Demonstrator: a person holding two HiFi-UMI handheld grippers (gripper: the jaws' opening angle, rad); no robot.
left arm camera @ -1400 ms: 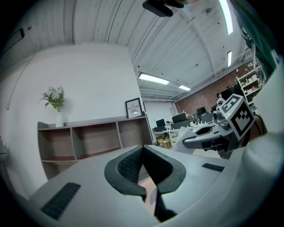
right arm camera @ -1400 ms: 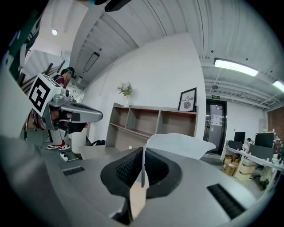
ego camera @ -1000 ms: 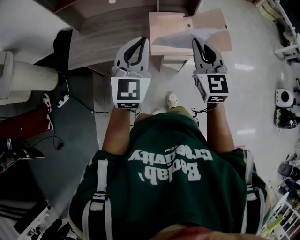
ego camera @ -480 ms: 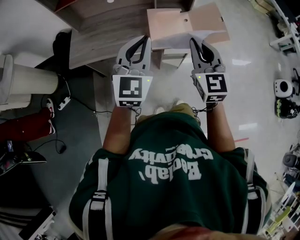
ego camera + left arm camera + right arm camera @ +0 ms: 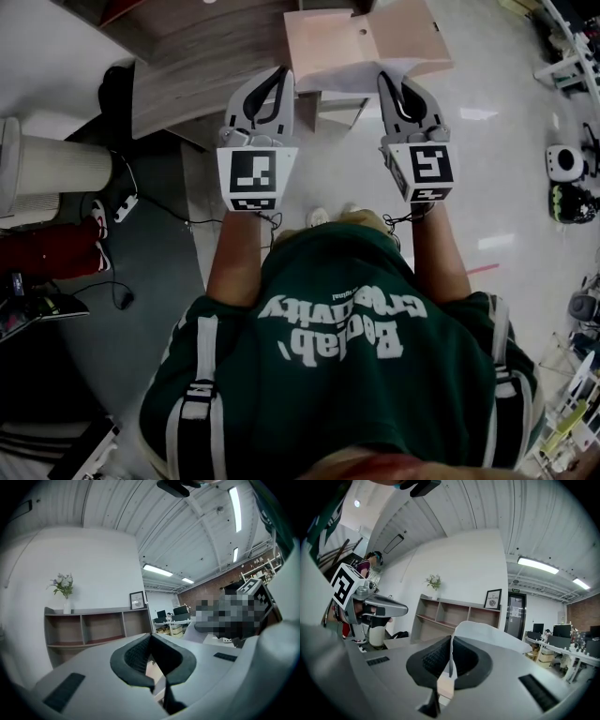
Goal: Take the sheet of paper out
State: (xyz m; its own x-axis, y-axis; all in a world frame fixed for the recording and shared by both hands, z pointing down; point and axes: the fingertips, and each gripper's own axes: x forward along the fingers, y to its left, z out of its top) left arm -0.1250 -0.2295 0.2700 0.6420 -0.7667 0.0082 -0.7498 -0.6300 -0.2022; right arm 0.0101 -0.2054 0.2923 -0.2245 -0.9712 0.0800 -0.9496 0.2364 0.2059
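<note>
A white sheet of paper [image 5: 336, 82] hangs between the two grippers, just in front of an open pinkish cardboard box [image 5: 375, 33]. My right gripper [image 5: 386, 77] is shut on the sheet's right edge. In the right gripper view the sheet [image 5: 487, 632] stands edge-on between the closed jaws of that gripper [image 5: 451, 637] and curls away to the right. My left gripper [image 5: 281, 73] is at the box's left edge. In the left gripper view its jaws [image 5: 150, 636] meet at the tips, and nothing shows pinched between them. Both grippers point level.
A wooden desk [image 5: 187, 66] lies at the upper left, with a white cylinder [image 5: 56, 159] and floor cables [image 5: 127, 202] to its left. Small devices [image 5: 565, 161] sit on the floor at the right. An open wooden shelf [image 5: 93, 630] stands against the wall ahead.
Both grippers have drawn back from the pinkish box, which now sits further up the picture. The sheet has stayed with the right gripper and shows further out of the box.
</note>
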